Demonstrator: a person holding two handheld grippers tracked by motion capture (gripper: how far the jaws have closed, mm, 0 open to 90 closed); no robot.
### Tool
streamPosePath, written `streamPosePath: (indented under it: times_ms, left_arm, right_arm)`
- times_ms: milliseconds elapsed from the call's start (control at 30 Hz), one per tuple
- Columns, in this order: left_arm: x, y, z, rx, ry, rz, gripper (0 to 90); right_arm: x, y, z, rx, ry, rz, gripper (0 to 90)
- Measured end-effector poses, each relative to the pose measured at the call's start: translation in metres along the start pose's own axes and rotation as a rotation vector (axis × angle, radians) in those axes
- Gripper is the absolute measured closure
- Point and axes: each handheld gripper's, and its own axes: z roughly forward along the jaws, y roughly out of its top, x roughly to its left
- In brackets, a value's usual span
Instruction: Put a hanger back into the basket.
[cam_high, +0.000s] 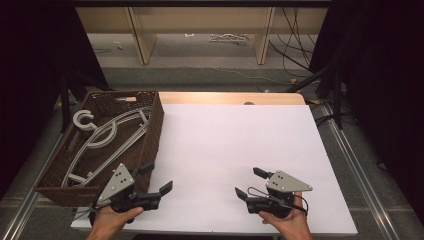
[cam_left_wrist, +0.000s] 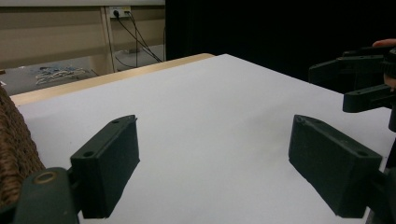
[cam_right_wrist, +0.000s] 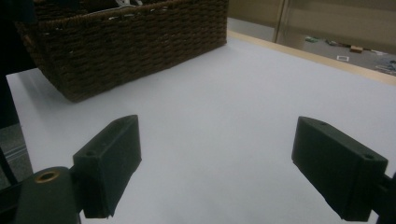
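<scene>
**Both tongs wide over the white counter, hangers in the basket**

I held my left tongs (cam_high: 154, 179) low over the near left part of the white counter (cam_high: 235, 150), just beside the near right corner of the brown woven basket (cam_high: 150, 135). Their jaws stood wide apart and held nothing; in the left gripper view I saw only bare white surface between them, and the basket wall at the left edge.

My right tongs (cam_high: 248, 183) were near the front edge of the counter, to the right of the middle, well apart from the basket. Their jaws were also wide and empty, and they pointed to the left, toward the basket (cam_right_wrist: 130, 42), which stood across the white surface in the right gripper view.

The pale hangers (cam_high: 107, 135) lay inside the basket, one over the other, with a hook (cam_high: 84, 120) at the far left side. Neither of my tongs touched them.
</scene>
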Motion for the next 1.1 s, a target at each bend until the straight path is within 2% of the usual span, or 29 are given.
streamPosePath:
  times_ms: [33,67,133,167,267,300,333,367,400,467,500,533,633,667,733,800,833,900,1100]
  left_arm:
    - [0.001,-0.002,-0.001,0.009,-0.005,0.019,15.9]
    - [0.0,-0.003,-0.001,0.011,-0.007,0.009,15.9]
    - [-0.001,-0.008,-0.001,0.011,-0.003,0.032,15.9]
    - [-0.002,-0.009,-0.003,0.024,0.009,0.038,15.9]
    - [-0.004,-0.013,-0.004,0.021,0.003,0.011,15.9]
    - [-0.003,-0.013,-0.005,0.022,-0.001,0.031,15.9]
    - [-0.004,-0.014,-0.005,0.02,0.003,0.018,15.9]
    - [-0.004,-0.014,-0.005,0.027,0.005,0.029,15.9]
    - [-0.004,-0.015,-0.006,0.026,0.003,0.025,15.9]
    - [-0.005,-0.016,-0.007,0.021,-0.001,0.024,15.9]
    - [-0.007,-0.016,-0.008,0.02,0.002,0.012,15.9]
    - [-0.007,-0.015,-0.008,0.02,-0.002,0.026,15.9]
    - [-0.009,-0.016,-0.006,0.016,-0.018,0.022,15.9]
    - [-0.009,-0.016,-0.006,0.031,-0.012,0.034,15.9]
    - [-0.011,-0.016,-0.005,0.03,-0.017,0.023,15.9]
    - [-0.011,-0.016,-0.005,0.031,-0.019,0.018,15.9]
    - [-0.011,-0.016,-0.005,0.031,-0.018,0.019,15.9]
    - [-0.011,-0.016,-0.005,0.028,-0.02,0.024,15.9]
    - [-0.011,-0.016,-0.005,0.032,-0.018,0.016,15.8]
  right_arm:
    - [0.002,-0.002,-0.002,0.008,-0.002,-0.003,16.6]
    - [0.004,-0.003,-0.001,0.008,0.009,0.003,16.5]
    - [0.007,-0.006,-0.003,0.005,0.002,-0.001,16.5]
    - [0.009,-0.007,-0.005,0.009,0.013,0.0,16.5]
    - [0.015,-0.011,-0.009,0.022,0.011,0.001,16.3]
    - [0.017,-0.013,-0.009,0.021,0.03,0.003,16.4]
    - [0.017,-0.014,-0.011,0.032,0.027,-0.01,16.3]
    - [0.018,-0.015,-0.011,0.036,0.03,-0.01,16.4]
    - [0.017,-0.016,-0.011,0.024,0.022,-0.015,16.4]
    - [0.018,-0.017,-0.015,0.039,0.023,0.003,16.4]
    - [0.019,-0.018,-0.017,0.041,0.009,0.0,16.4]
    - [0.019,-0.018,-0.02,0.042,0.008,-0.001,16.3]
    - [0.02,-0.018,-0.023,0.031,0.01,-0.006,16.3]
    - [0.019,-0.017,-0.022,0.003,0.006,-0.023,16.3]
    - [0.02,-0.015,-0.023,0.021,0.012,-0.023,16.3]
    - [0.022,-0.014,-0.021,0.012,0.03,-0.027,16.3]
    - [0.021,-0.014,-0.021,-0.004,0.019,-0.05,16.3]
    - [0.022,-0.014,-0.022,0.025,0.025,-0.033,16.3]
    - [0.022,-0.014,-0.021,0.026,0.024,-0.033,16.3]
